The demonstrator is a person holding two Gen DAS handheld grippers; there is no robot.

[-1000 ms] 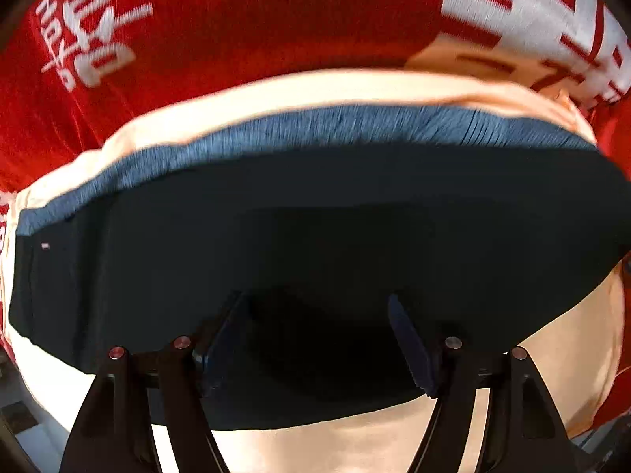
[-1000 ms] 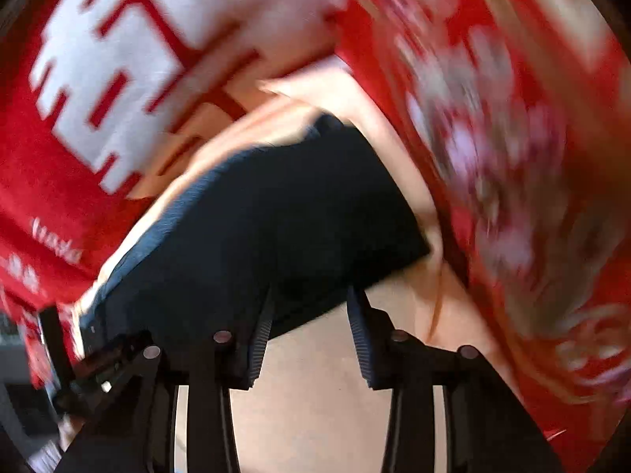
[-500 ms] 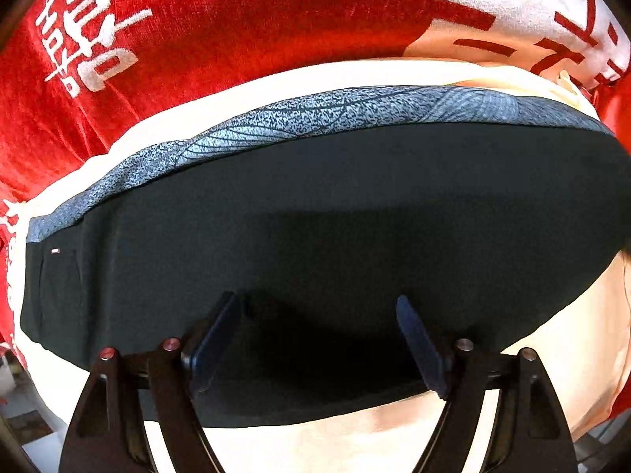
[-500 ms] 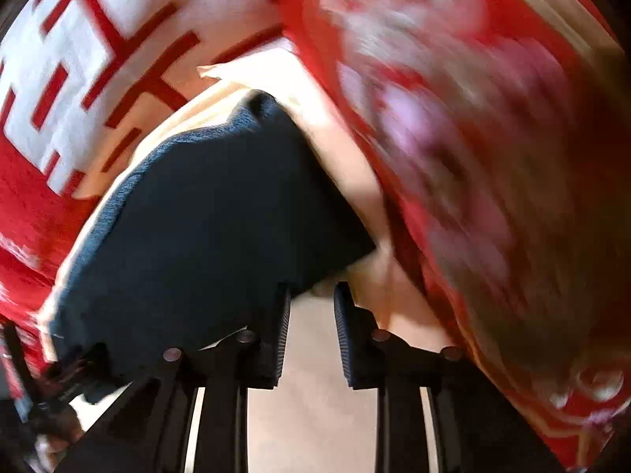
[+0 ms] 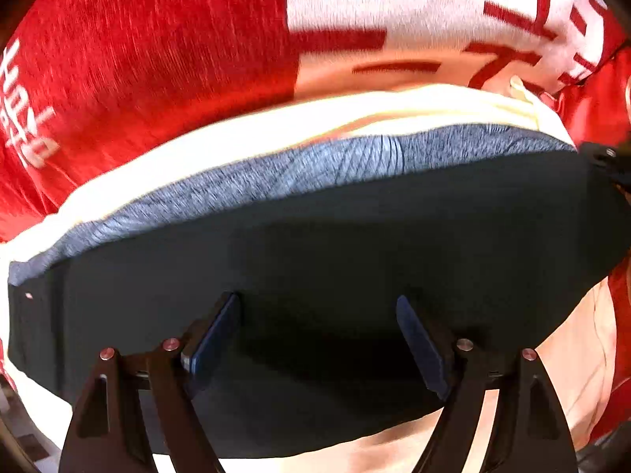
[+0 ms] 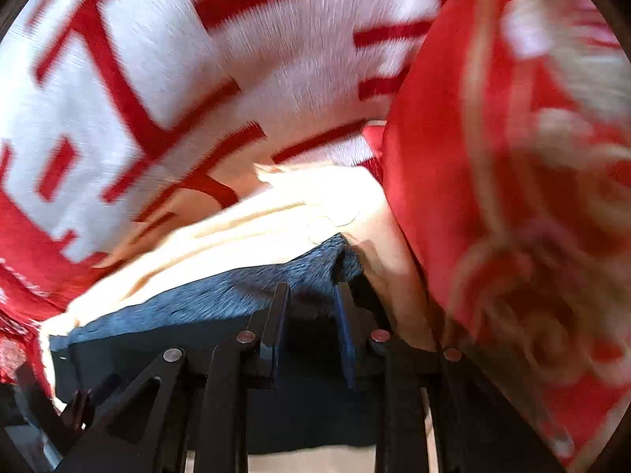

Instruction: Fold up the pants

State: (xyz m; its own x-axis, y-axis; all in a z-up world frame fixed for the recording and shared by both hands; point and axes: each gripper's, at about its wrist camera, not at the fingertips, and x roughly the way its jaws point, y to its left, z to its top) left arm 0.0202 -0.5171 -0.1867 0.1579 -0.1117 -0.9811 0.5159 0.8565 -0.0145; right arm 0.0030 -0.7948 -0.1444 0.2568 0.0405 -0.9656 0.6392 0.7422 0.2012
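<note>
Writing: the red blanket (image 5: 157, 71) carries big white block characters with red strokes, plus smaller white script at its left edge in the left wrist view; too cropped and blurred for us to read either. A tiny pale tag sits on the pants (image 5: 355, 244) near their left end, illegible.

No containers in view.

Pants are dark, folded into a wide band with a blue-grey patterned strip (image 5: 299, 169) along the far edge. They lie on a cream cloth (image 5: 244, 138) spread over the blanket.

Left gripper (image 5: 317, 339) points steeply down over the near middle of the pants, jaws spread wide, pads clear of the fabric, nothing held.

Right gripper (image 6: 309, 307) is at the pants' right-hand far corner (image 6: 339, 260), pointing steeply down. Its jaws have just been closing and now stand narrow; dark fabric appears to sit between them, but blur means we can't tell if the pads are pinching it.
</note>
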